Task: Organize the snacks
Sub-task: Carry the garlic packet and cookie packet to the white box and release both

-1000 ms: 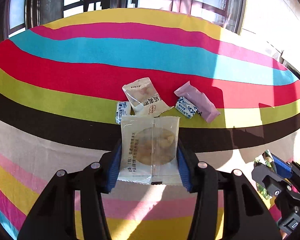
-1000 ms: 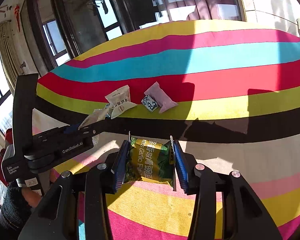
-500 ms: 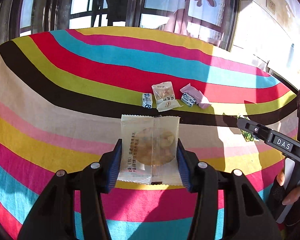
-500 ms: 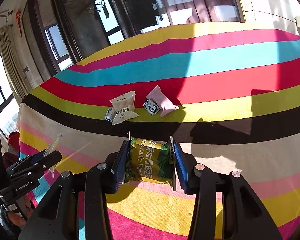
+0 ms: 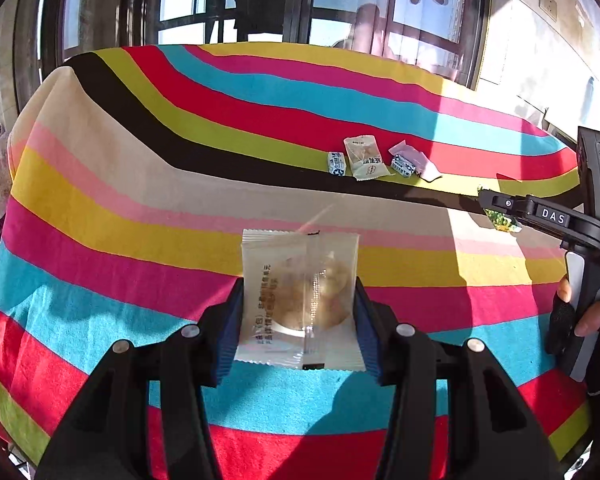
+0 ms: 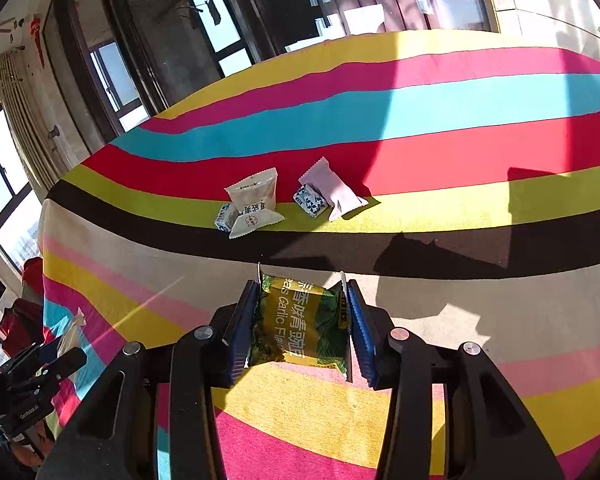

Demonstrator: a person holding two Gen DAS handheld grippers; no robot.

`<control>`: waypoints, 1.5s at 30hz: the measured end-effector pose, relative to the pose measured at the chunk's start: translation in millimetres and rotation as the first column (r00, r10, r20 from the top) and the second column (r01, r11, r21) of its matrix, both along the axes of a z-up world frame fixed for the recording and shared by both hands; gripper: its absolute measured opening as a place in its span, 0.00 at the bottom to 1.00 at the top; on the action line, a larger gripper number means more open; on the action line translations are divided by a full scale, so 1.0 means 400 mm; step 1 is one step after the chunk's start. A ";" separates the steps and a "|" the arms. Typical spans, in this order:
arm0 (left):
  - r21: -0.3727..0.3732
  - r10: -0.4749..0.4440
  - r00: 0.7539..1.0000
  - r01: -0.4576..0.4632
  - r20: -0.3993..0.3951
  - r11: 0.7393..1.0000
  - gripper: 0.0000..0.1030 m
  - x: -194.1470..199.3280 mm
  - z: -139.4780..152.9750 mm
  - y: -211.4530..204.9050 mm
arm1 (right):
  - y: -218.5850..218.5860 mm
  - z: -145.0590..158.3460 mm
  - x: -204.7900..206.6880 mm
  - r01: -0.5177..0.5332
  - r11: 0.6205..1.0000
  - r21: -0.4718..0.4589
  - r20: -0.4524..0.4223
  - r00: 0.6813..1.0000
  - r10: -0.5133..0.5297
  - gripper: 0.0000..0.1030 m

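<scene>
Snacks: six packets counted in all, four lying on the worktop [image 6: 480,128] and two held. The worktop wears a woven cloth in broad curved stripes of yellow, pink, blue, red, lime, black and cream. The group of four lies along the lime and black stripes, well ahead of both tools: one cream pillow pack [image 6: 254,202] with crimped ends and printed lettering, one pale pink pillow pack [image 6: 336,192] with zigzag-cut ends, and two small blue-and-white wrapped candies, the first [image 6: 225,217] touching the cream pack's left edge, the second [image 6: 310,201] against the pink pack's left side. Left tool [image 5: 300,304]: blue ribbed pads part-way closed, pressing both side edges of one flat clear plastic packet [image 5: 300,296], square-ish, glossy, with a round tan biscuit showing through and dark print down its left half; it is held up over the pink and blue stripes. Right tool [image 6: 302,326]: same blue ribbed pads, narrow gap, gripping one green-and-gold foil packet [image 6: 300,324], crinkled and puffy, with white lettering running lengthwise; it sits over the cream and pink stripes. In the left wrist view the right tool's black body juts in from the right edge, a gloved hand [image 5: 580,316] wrapped round its handle.
</scene>
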State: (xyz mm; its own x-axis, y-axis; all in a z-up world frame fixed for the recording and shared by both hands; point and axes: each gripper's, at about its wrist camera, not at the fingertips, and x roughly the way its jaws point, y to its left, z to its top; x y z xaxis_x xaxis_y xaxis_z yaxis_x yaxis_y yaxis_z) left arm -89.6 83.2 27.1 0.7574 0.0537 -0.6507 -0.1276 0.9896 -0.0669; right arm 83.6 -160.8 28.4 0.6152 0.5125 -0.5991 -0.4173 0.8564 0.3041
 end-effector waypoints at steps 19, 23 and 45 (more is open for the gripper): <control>0.059 0.171 0.985 -0.173 0.038 0.983 0.49 -0.281 -0.016 0.116 | 0.285 0.052 -0.338 -0.318 0.948 0.021 0.008 0.948 0.318 0.43; 0.058 0.205 0.978 -0.207 0.038 0.977 0.49 -0.326 -0.029 0.139 | 0.334 0.057 -0.400 -0.376 0.927 -0.019 0.019 0.926 0.376 0.43; 0.023 0.479 0.878 -0.478 -0.023 0.878 0.50 -0.634 -0.116 0.320 | 0.542 0.030 -0.715 -0.666 0.720 -0.196 0.064 0.724 0.687 0.43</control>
